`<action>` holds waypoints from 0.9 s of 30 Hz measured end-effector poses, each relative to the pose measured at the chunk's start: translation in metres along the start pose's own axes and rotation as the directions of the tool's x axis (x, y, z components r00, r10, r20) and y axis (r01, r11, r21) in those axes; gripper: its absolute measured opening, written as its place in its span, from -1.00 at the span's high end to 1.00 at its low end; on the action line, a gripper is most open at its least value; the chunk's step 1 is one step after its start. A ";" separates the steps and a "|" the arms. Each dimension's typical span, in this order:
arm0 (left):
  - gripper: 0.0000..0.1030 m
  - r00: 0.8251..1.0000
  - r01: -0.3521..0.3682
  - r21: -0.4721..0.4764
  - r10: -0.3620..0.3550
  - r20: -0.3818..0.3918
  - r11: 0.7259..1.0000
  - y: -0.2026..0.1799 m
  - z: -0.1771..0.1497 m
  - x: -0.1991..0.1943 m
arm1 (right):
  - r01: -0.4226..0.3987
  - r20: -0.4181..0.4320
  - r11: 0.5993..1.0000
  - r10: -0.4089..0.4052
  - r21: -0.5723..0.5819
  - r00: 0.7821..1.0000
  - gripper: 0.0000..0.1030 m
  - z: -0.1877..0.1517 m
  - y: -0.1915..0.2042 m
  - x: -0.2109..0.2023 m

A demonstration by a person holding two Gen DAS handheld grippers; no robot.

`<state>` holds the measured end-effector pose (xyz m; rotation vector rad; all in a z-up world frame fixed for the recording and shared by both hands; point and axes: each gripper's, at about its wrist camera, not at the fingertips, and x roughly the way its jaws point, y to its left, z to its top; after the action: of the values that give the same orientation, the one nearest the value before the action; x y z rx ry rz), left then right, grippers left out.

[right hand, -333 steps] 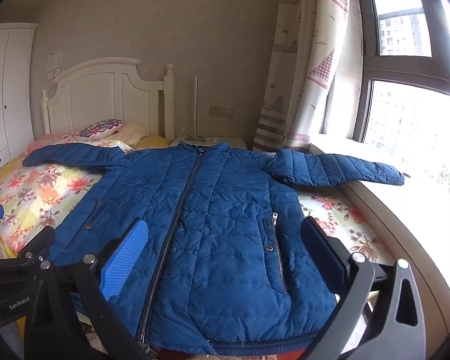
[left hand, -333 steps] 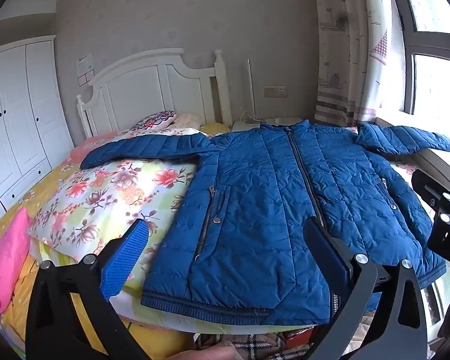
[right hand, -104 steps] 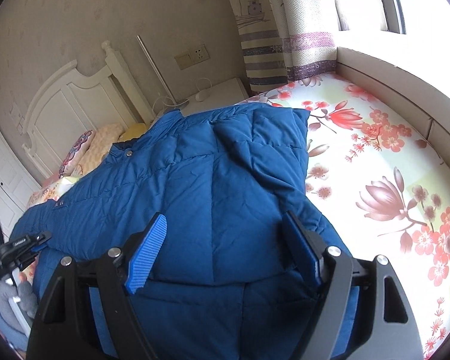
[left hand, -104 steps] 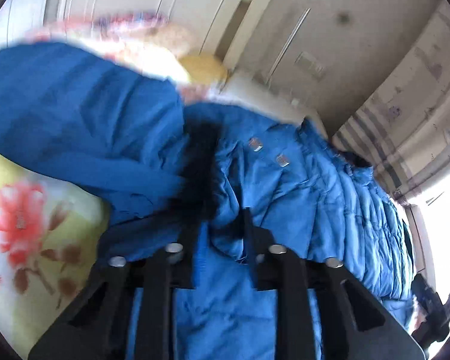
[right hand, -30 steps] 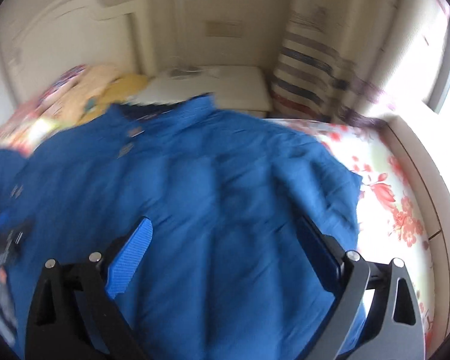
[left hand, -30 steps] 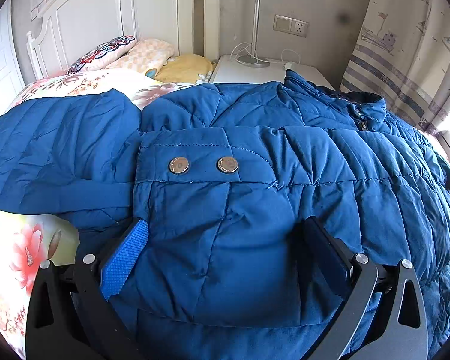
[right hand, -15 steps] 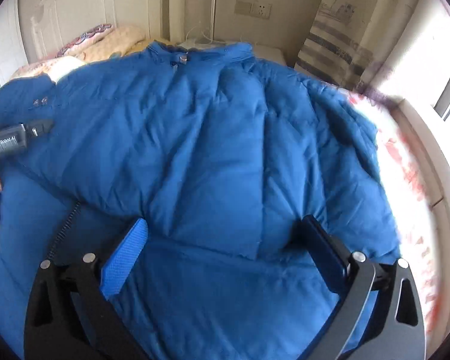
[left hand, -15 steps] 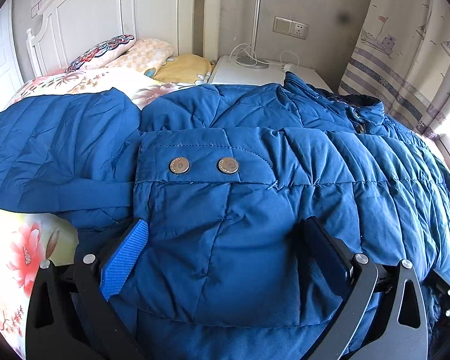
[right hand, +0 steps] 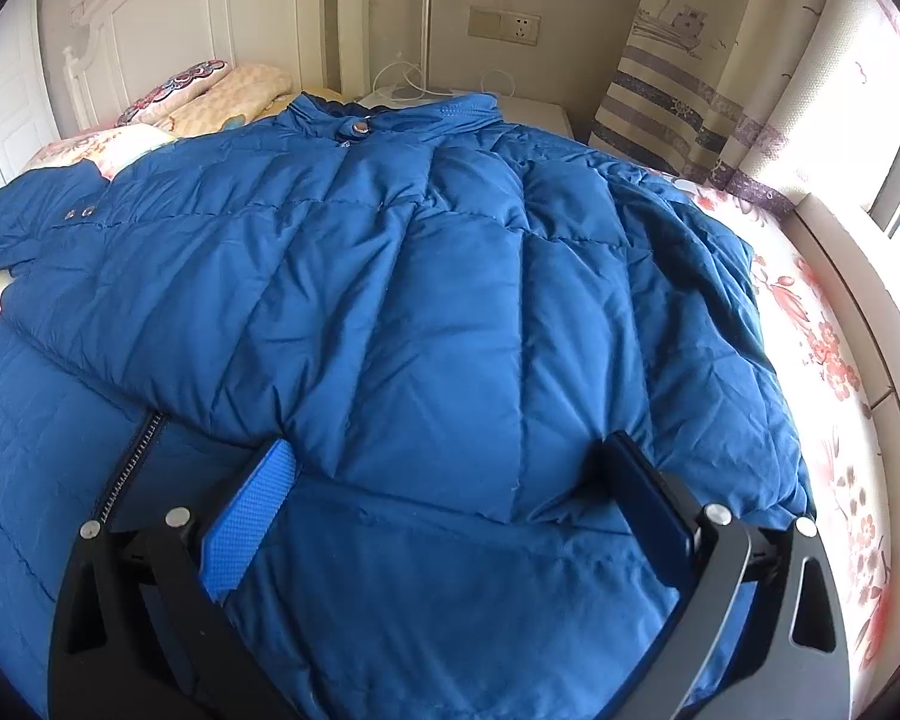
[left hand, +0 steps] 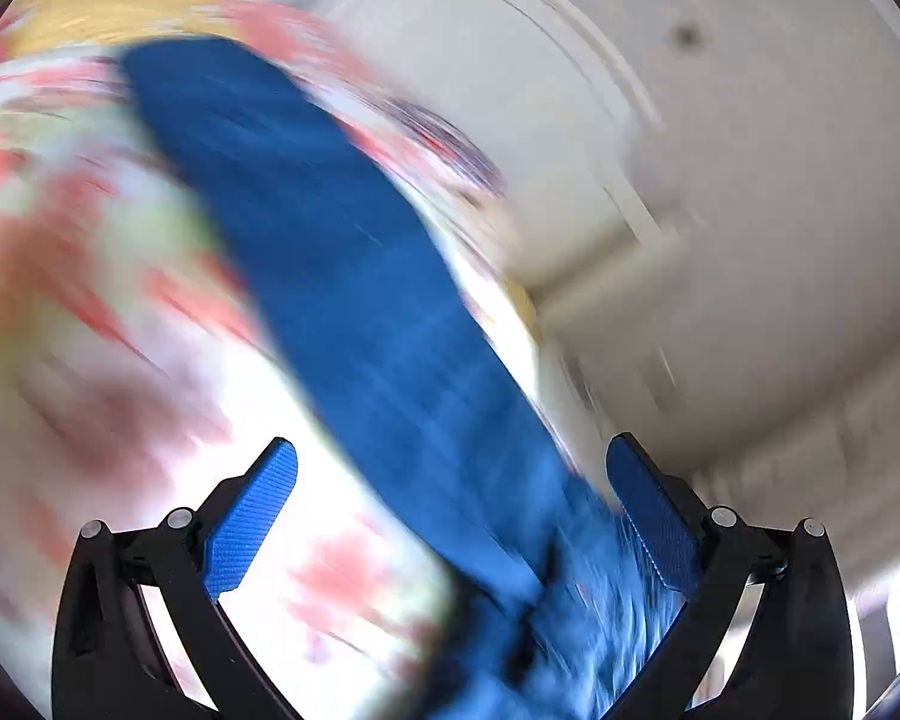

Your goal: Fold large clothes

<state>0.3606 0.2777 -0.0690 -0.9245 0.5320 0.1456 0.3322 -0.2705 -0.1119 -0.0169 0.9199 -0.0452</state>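
Right claw (right hand: 450,510) agape over blue jacket (right hand: 390,300)

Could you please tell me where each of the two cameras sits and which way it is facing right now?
Left wrist: on the left claw, open, low over the floral bedding, facing a blurred strip of the blue jacket and a white wall; only its own fingers show.
Right wrist: on the right claw, open, above the jacket, facing the headboard; only its own fingers show.
Shared: jacket and bedding.

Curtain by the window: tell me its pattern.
The curtain is cream with grey-purple stripes and a small boat print; the right wrist view shows it best.
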 end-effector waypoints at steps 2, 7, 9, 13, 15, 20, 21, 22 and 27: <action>-0.91 0.998 -0.045 -0.059 0.047 0.034 0.997 0.031 0.032 -0.003 | 0.000 -0.001 1.000 0.000 0.001 1.000 -0.96 0.000 0.001 0.000; -0.81 0.999 -0.020 -0.188 0.024 0.022 0.982 0.085 0.101 0.018 | -0.002 0.000 1.000 0.002 0.003 1.000 -0.96 -0.001 0.001 0.000; -0.14 1.000 0.024 -0.225 -0.022 0.013 0.974 0.089 0.119 0.026 | -0.004 0.000 1.000 0.004 0.003 1.000 -0.96 -0.001 0.000 0.000; 0.75 0.999 0.035 -0.153 -0.031 0.025 0.988 0.062 0.124 0.021 | -0.016 0.007 1.000 0.016 0.011 1.000 -0.96 -0.001 -0.001 0.000; 0.77 0.994 0.076 0.012 -0.076 0.081 0.997 0.013 0.106 0.001 | -0.031 0.023 0.999 0.030 0.027 0.999 -0.95 -0.001 -0.004 -0.003; 0.80 0.946 0.292 0.450 -0.323 -0.007 0.844 -0.149 0.004 -0.037 | -0.125 0.138 0.979 0.103 0.159 0.985 -0.86 -0.006 -0.029 -0.020; 0.80 0.935 0.327 0.505 -0.350 -0.052 0.799 -0.175 -0.020 -0.038 | -0.138 0.156 0.973 0.110 0.183 0.982 -0.85 -0.007 -0.034 -0.023; 0.80 0.921 0.368 0.562 -0.373 -0.111 0.741 -0.202 -0.051 -0.041 | -0.163 0.190 0.959 0.120 0.231 0.974 -0.85 -0.009 -0.044 -0.027; 0.78 0.869 0.495 0.672 -0.336 -0.364 0.551 -0.274 -0.197 -0.021 | -0.260 0.241 0.887 0.176 0.381 0.954 -0.85 -0.016 -0.079 -0.027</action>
<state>0.3626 -0.0410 0.0443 -0.2057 0.4699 -0.5941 0.3001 -0.3482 -0.0975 0.4680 0.6905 -0.0243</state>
